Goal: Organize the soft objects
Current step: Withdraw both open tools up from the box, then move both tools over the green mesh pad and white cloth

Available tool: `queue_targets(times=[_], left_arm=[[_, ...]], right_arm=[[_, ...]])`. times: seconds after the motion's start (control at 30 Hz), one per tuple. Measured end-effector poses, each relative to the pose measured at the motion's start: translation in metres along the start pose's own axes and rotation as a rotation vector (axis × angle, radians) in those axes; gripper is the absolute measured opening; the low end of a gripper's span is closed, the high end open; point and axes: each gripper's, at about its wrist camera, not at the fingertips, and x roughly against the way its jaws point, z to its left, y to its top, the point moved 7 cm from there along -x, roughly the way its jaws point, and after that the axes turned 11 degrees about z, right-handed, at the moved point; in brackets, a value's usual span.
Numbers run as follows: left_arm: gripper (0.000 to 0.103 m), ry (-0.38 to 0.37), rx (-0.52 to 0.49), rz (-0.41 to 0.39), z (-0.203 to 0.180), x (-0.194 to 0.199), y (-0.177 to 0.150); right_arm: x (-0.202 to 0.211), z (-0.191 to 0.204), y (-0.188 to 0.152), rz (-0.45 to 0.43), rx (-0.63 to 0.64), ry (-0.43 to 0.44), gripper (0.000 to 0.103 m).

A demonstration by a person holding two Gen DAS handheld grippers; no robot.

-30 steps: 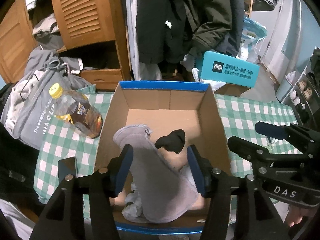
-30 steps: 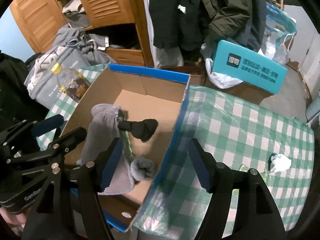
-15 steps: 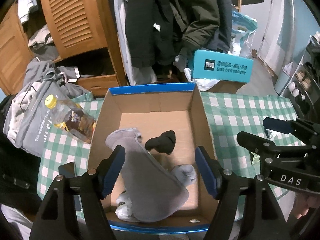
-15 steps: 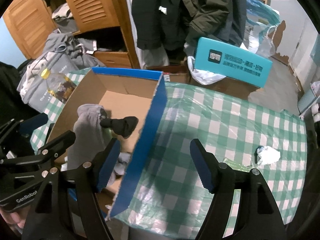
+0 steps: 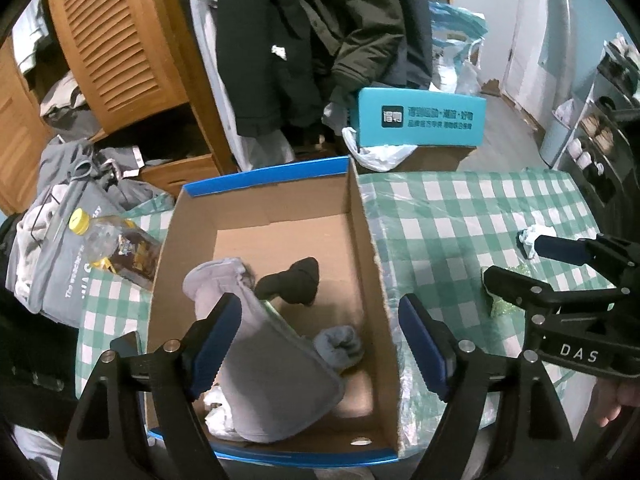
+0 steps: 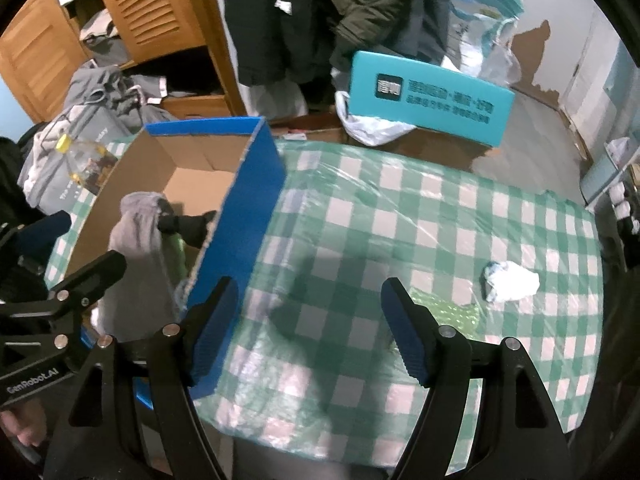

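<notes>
The left gripper (image 5: 320,336) hangs over the cardboard box (image 5: 366,248), jaws opening wide, gripping nothing; the grey sock (image 5: 276,376) lies in the box below. The right gripper (image 6: 308,332) stands wide apart and empty above the checked tablecloth (image 6: 440,216)

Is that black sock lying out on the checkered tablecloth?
No, the black sock lies inside the cardboard box, beside the grey sock.

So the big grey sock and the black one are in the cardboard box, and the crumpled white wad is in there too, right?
Not quite. The grey sock and black sock are in the box, but the white wad lies on the checked tablecloth, as the right wrist view shows.
</notes>
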Motion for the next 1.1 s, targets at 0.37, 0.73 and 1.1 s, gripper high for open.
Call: queue_targets(times=[0.37,0.73,1.1], left_arm=[[0.087,-0.002,-0.069,0.008,-0.04,0.0,0.001],[0.087,0.0,-0.15,0.023,-0.085,-0.004,0.002],[0.088,-0.009,-0.177,0.085,-0.11,-0.027,0.005]], right_arm=[[0.002,-0.043,-0.02,0.014,-0.061,-0.025,0.074],[0.007,-0.098,-0.039,0.015,-0.144,-0.06,0.074],[-0.001,-0.157,-0.056,0.058,-0.221,-0.104,0.074]])
